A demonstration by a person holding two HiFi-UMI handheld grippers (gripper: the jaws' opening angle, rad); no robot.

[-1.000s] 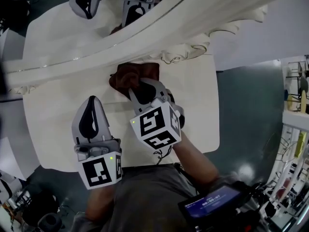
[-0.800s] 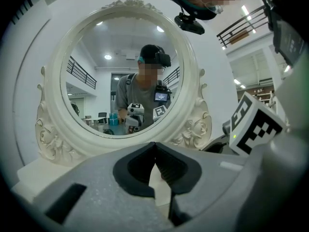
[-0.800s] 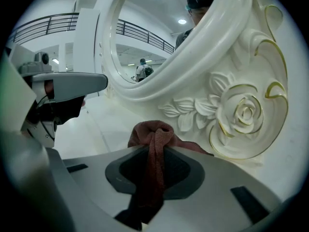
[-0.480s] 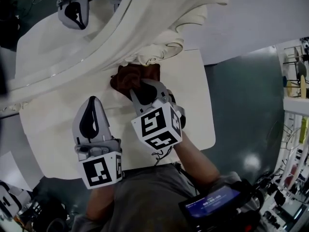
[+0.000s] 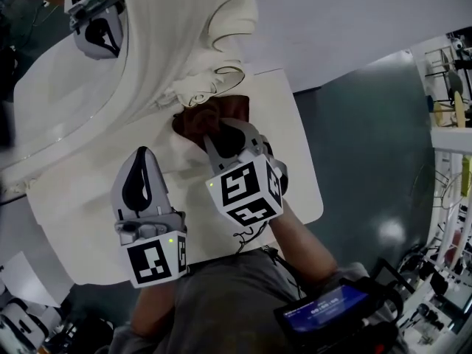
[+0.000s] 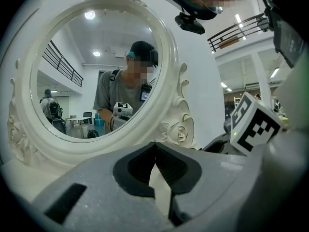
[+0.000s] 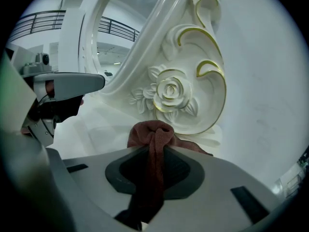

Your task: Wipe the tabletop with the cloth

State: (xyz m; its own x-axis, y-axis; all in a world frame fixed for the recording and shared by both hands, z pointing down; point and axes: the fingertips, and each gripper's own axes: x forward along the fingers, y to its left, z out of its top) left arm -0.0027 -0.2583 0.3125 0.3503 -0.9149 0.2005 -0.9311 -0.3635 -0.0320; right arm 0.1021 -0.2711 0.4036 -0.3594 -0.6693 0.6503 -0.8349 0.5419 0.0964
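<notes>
**benchguy:** So where's the cloth (image 5: pixel 198 120) sitting, and what's got hold of it?

**me:** It's a rusty-brown rag, all bunched up, at the far side of the worktop (image 5: pixel 291 175), right at the foot of the big ornate white mirror (image 5: pixel 169 50). My right hand-held gripper (image 5: pixel 218 133) is clamped on it. In the right gripper view a twisted strand runs straight down between the two jaws with the pads squeezing it. A knotty lump pokes out past the tips. That lump sits just in front of the rose carving (image 7: pixel 169 93), the one with the gold-edged scrolls. Can't tell if the rag actually touches the carving or is only just beside it.

**benchguy:** And your other hand?

**me:** The left hand-held gripper (image 5: pixel 139 161) is to the left of the right one and a bit nearer to me, over a bare patch of the cream worktop. Its jaws are together with the tips meeting and nothing between them. Only a sliver of worktop shows through the little gap lower down. It points at the mirror and is apart from the cloth. Whether it rests on the worktop or hangs just above it, I honestly can't tell.

**benchguy:** What's in the glass?

**me:** In the left gripper view the oval glass fills most of the shot. It shows a person (image 6: pixel 126 88) in a grey T-shirt and dark cap, holding a gripper.
</notes>
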